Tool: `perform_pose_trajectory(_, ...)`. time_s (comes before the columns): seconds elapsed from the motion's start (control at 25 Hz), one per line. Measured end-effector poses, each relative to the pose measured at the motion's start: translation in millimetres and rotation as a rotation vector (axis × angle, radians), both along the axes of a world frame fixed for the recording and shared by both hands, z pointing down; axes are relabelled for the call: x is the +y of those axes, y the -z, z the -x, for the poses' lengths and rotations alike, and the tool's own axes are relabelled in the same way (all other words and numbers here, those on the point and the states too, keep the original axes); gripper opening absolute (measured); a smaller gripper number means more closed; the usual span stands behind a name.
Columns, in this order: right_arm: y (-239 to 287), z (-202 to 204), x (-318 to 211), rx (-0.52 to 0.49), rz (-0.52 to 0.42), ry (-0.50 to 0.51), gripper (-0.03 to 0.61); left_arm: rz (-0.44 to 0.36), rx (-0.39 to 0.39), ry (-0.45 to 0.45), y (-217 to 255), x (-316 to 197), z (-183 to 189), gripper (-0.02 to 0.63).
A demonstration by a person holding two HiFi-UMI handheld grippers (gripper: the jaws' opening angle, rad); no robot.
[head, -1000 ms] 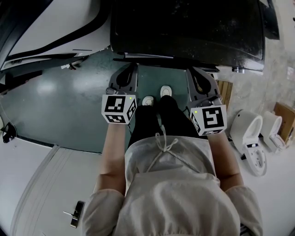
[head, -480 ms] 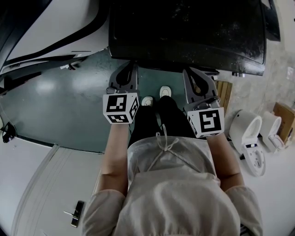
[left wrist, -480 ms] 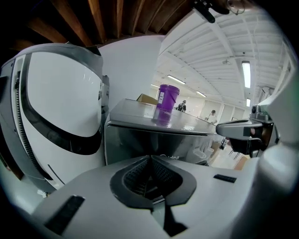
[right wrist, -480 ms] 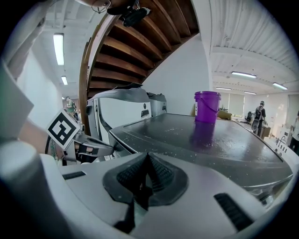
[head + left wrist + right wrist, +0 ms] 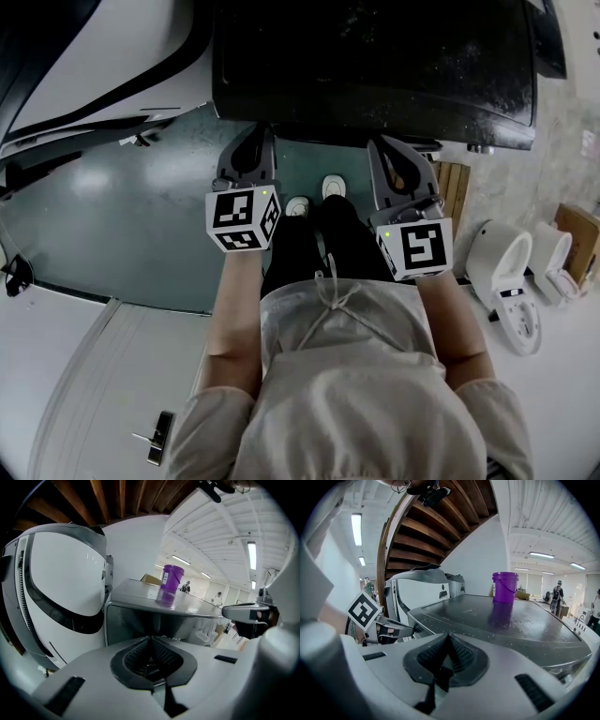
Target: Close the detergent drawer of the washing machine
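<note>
Left tongs (image 5: 151, 656): pads pressed together, nothing between them, aimed at the dark glossy front of the washing machine (image 5: 375, 56). Right tongs (image 5: 445, 656): likewise shut on nothing, held at the level of the machine's top.

In the head view, both tongs point away from the person. Their tips reach the front edge of the machine and sit well apart, one towards each side. The right gripper view shows the tip of the left tongs touching the front upper corner.

Detergent drawer (image 5: 337, 132): seen only as a narrow dark strip just under the front edge of the top, between the two tongs. Its long axis runs left to right and its face is turned towards the person. Whether it sits flush cannot be told.

Counts:
- One washing machine.
- One purple bucket (image 5: 505, 587), upright on the wet top towards the back.
- Two marker cubes (image 5: 242, 217), one on each gripper.
- Two white shoes (image 5: 335, 186) on the green floor (image 5: 141, 225).
- Two white toilet-like fixtures (image 5: 506, 272) to the person's right.
- One white curved panel with a black band (image 5: 61, 602) to the left of the machine.
</note>
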State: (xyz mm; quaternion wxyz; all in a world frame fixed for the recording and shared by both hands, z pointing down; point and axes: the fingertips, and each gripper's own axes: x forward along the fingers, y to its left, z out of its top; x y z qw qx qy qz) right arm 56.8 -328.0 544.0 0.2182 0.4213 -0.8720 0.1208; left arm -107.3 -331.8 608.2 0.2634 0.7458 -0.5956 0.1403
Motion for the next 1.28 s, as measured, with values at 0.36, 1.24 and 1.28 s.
perform_pose_trajectory(0.36,14,2,20,-0.006,-0.017,-0.006,0.006,0.007,0.019,-0.018,-1,14,4,0.019)
perform_pose_trajectory(1.24,144,12,110,-0.120,-0.258,-0.053,0.006,-0.344,-0.017,-0.301,232,118,-17,0.020)
perform_pose_trajectory(1.28,153,13,113,-0.126,-0.272,-0.053,0.006,-0.357,-0.023,-0.305,241,122,-15,0.020)
